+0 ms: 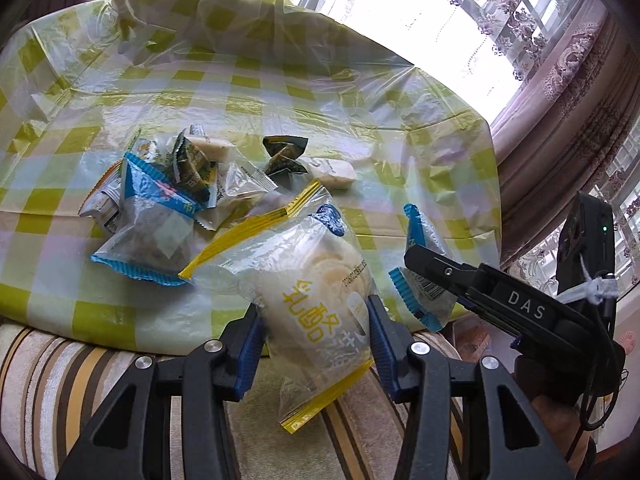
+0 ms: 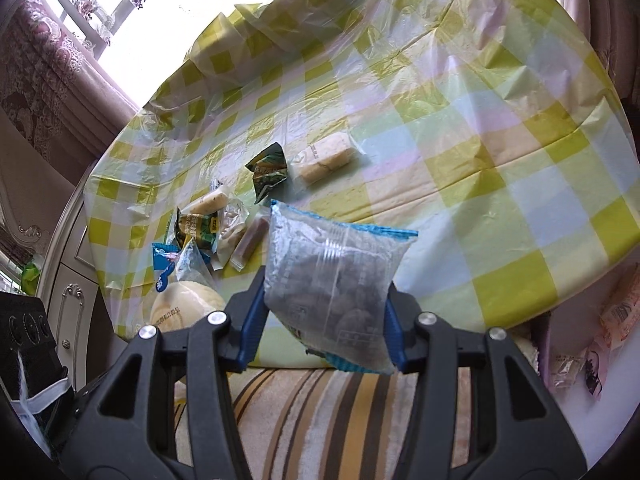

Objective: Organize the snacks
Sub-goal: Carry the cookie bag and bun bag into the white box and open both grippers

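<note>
Left wrist: left gripper (image 1: 314,330) clamped on yellow-edged pastry bag (image 1: 310,280), held above table edge (image 1: 60,300). Right gripper (image 2: 326,320) clamped on blue-edged bag (image 2: 334,280). Light, slippery film, crushable (grip sealed edges).

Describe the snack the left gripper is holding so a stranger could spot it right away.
Start at the checked tablecloth and come to its near edge, where the left gripper clamps a clear packet. It alone has yellow crimped ends, yellow lettering and pale round cakes; neighbouring packets are blue-edged.
</note>
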The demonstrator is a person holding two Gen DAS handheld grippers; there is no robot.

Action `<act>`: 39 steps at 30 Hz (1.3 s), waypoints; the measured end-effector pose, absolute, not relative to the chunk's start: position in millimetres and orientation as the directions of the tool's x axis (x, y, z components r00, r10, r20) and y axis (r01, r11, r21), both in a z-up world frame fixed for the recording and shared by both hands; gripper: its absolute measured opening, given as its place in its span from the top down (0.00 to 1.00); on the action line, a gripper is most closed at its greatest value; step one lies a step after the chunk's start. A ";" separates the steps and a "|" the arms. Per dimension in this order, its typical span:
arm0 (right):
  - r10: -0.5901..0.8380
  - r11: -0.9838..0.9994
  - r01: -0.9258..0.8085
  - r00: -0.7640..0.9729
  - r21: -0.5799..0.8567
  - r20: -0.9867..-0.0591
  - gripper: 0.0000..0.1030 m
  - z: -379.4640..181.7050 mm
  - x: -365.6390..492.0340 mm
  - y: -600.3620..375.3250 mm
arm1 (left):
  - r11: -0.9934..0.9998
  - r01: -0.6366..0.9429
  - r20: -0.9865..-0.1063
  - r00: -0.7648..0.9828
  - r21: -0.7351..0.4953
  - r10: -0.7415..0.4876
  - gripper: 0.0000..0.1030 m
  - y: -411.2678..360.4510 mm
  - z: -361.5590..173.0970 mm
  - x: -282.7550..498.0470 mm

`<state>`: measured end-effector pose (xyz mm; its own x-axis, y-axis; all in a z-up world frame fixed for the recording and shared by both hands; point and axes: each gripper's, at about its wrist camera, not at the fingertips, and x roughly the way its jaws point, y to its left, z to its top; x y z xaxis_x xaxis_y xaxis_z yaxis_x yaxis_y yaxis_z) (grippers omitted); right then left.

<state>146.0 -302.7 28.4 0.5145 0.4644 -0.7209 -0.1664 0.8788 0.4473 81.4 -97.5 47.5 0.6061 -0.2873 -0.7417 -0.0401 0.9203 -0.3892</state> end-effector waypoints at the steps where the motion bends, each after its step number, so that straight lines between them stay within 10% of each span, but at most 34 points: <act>1: 0.463 0.878 -0.155 0.519 0.453 -0.718 0.48 28.8 145.0 -309.5 | 0.921 -0.029 -0.742 0.603 -0.388 -0.293 0.53 -102.7 48.2 83.4; 39: 0.050 0.819 0.444 0.576 0.363 -0.816 0.48 -22.8 69.0 -612.4 | 0.779 0.484 -0.848 0.129 -0.399 -0.514 0.51 -394.1 1.6 147.4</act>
<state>69.0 -612.4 -22.8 0.5759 0.0499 -0.8160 0.4439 0.8191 0.3634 147.4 -394.1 1.6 0.1288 -0.5139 -0.8481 0.4835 0.7793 -0.3987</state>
